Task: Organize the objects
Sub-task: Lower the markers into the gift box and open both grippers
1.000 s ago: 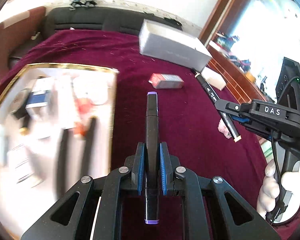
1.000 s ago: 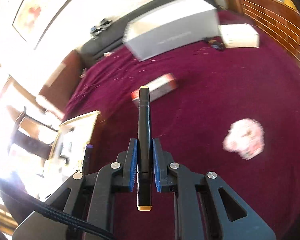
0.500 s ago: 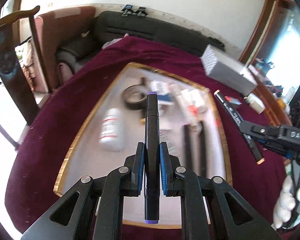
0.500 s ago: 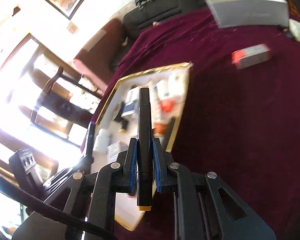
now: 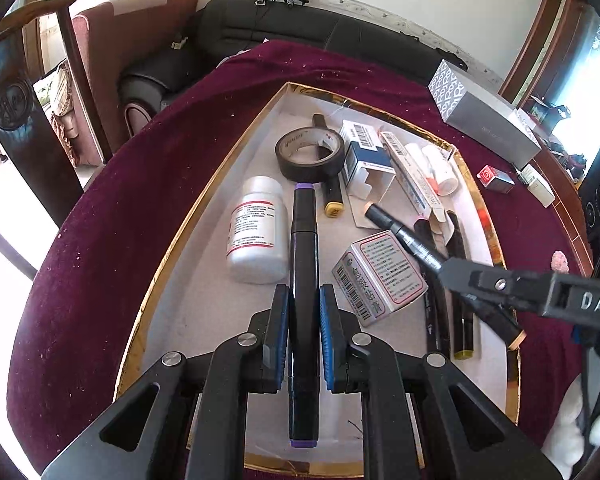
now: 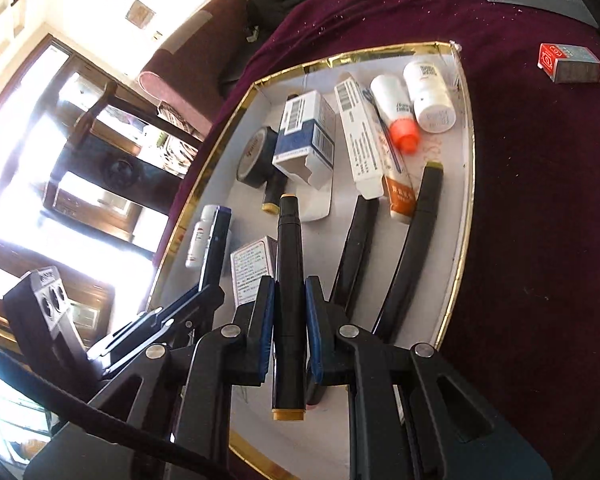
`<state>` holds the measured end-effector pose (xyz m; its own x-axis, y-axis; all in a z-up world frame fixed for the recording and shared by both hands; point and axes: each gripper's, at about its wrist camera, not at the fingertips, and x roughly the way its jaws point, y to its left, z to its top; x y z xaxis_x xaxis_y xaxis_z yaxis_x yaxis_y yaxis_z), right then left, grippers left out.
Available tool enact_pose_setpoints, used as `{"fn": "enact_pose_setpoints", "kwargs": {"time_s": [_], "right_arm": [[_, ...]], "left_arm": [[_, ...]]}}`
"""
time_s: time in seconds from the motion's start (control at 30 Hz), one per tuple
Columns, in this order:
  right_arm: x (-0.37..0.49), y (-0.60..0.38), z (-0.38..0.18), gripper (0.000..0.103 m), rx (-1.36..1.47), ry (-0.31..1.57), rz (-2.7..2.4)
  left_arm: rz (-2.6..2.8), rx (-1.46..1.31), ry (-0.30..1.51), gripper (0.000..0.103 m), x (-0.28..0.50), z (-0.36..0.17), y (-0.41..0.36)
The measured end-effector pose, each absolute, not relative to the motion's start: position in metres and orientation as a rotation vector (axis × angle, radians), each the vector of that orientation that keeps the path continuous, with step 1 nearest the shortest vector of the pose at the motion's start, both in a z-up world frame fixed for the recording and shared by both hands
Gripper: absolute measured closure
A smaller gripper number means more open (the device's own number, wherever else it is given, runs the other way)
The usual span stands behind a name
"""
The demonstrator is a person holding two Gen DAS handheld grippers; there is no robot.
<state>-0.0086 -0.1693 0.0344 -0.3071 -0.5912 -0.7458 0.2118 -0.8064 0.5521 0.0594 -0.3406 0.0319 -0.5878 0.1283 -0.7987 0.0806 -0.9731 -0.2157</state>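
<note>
Two markers in hand, one per claw: left gripper pinched narrow on the purple-ended marker at mid-barrel, right gripper pinched just as narrow on the tan-ended marker. Both held above the gold-rimmed tray, tips angled down toward its floor.

Probably the putting-down step. To do it well:
- Lower each marker until nearly flat before letting go; dropped from a tilt, likely to roll or bounce.
- Lay them parallel to the two black markers already lying along the tray's right side, to keep like with like.
- Go one hand at a time. Claws close together here, right one reaching across in the left view, so some risk of knocking each other.
- Spread the pads only a little, then lift straight back along the barrel.

Around and in the way:
- Silver box lying just right of the purple-ended marker, between it and the black markers; go over or around it.
- White bottle on its side just left, round and easy to nudge.
- Tape roll, blue-and-white carton, tubes and small bottles crowding the far end.
- Bare floor mostly at the near end.
- Outside, on the dark red cloth: red packet and grey box, not yet gathered.
</note>
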Motion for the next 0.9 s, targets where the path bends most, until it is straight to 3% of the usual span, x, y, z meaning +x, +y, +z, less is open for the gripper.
{"fn": "enact_pose_setpoints", "kwargs": {"time_s": [0.5,0.57,0.63,0.7,0.9], "right_arm": [[-0.005,-0.193,0.022,0.088,1.498,-0.393,-2.131],[-0.003,-0.194,0.022,0.083,1.488,-0.388,-2.134],[-0.002,-0.194,0.027,0.068,1.471,-0.373,-2.151],[0.000,-0.193,0.032,0.060,1.447,-0.361,-2.175],[0.005,-0.191,0.043,0.053,1.392,-0.346,-2.216]], "left_arm": [[2.884,-1.339,-0.267,0.089,0.066,0.047,-0.341],[2.896,-1.325,-0.269,0.081,0.067,0.050,-0.341],[2.910,-1.307,-0.269,0.062,0.069,0.053,-0.340],[2.933,-1.288,-0.269,0.060,0.072,0.057,-0.339],[2.971,-1.277,-0.285,0.053,0.080,0.066,-0.338]]}}
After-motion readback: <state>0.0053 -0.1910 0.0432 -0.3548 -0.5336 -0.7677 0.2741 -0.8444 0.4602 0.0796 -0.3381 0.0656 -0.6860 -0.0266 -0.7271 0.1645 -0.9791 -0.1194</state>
